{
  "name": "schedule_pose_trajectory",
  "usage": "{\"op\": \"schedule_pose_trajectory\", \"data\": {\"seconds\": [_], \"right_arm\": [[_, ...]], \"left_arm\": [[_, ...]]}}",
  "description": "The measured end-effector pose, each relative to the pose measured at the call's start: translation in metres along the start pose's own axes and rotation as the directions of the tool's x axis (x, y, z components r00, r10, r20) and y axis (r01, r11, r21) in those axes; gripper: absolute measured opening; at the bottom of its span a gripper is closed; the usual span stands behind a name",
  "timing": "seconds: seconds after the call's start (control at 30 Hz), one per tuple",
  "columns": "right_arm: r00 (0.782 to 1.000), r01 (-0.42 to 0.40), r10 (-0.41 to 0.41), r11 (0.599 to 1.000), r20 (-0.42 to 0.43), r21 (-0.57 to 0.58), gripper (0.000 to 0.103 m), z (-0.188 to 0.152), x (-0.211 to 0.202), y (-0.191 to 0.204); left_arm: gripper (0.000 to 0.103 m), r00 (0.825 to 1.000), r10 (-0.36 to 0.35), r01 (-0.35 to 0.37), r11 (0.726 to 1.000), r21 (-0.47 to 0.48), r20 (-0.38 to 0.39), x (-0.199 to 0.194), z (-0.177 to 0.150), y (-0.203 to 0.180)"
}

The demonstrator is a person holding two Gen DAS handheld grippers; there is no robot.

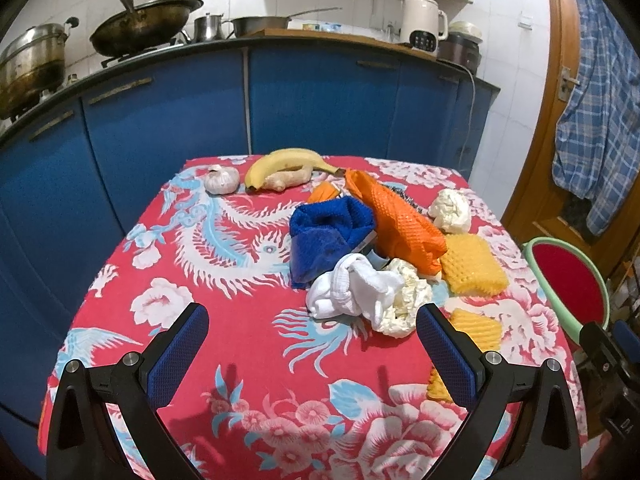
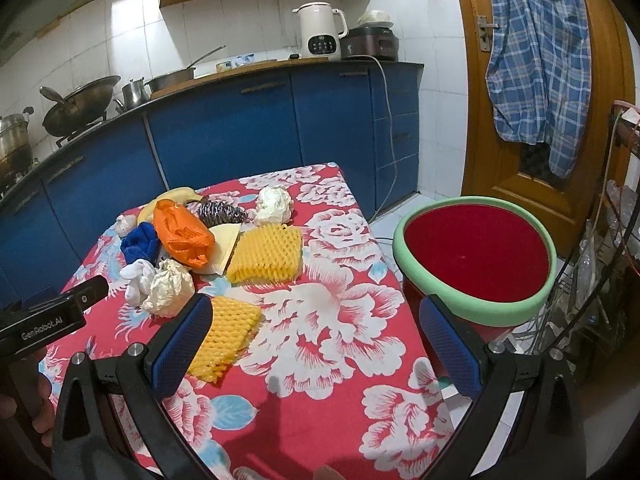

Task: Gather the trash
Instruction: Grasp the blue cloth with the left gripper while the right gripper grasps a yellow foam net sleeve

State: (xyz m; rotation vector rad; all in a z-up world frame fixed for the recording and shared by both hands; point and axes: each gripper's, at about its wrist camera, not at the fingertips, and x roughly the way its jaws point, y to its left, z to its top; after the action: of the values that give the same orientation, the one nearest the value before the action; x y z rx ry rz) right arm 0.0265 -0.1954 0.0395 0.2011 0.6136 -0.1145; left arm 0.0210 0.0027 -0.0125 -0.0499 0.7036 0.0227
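Your left gripper [image 1: 312, 340] hangs with its jaws spread wide and nothing between them. Just ahead of its right finger lies a crumpled paper wad [image 1: 404, 304], pressed against a white sock [image 1: 348, 290]. Come down on the paper alone, off the side away from the sock, so the knit does not snag in the pads.

Your right gripper [image 2: 316, 344] is also spread and empty. Touching the inner edge of its left finger is a yellow foam fruit net [image 2: 226, 334], soft, ribbed and flat. Pinch it across an edge; it will crush and spring back, so close fully.

Beyond the net lie a second, larger foam net [image 2: 266, 254] and another paper wad [image 2: 274, 204]. The red bin [image 2: 476, 256] with its green rim stands just past your right finger, off the table [image 2: 340, 320], open upward for the drop.
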Motion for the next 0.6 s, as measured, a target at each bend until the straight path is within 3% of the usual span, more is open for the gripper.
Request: {"op": "schedule_pose_trajectory", "data": {"seconds": [0.4,0.6], "right_arm": [[0.997,-0.026,0.025,0.999,-0.079,-0.024,0.102,0.024,0.039,0.0],[0.985,-0.027,0.019,0.999,-0.172,-0.04,0.102,0.032,0.068,0.003]], "left_arm": [[0.103,0.998,0.02,-0.021,1.0,-0.014,-0.057,0.035,0.024,0.006],[0.103,0.995,0.026,-0.028,1.0,-0.014,-0.099,0.061,0.037,0.01]]}}
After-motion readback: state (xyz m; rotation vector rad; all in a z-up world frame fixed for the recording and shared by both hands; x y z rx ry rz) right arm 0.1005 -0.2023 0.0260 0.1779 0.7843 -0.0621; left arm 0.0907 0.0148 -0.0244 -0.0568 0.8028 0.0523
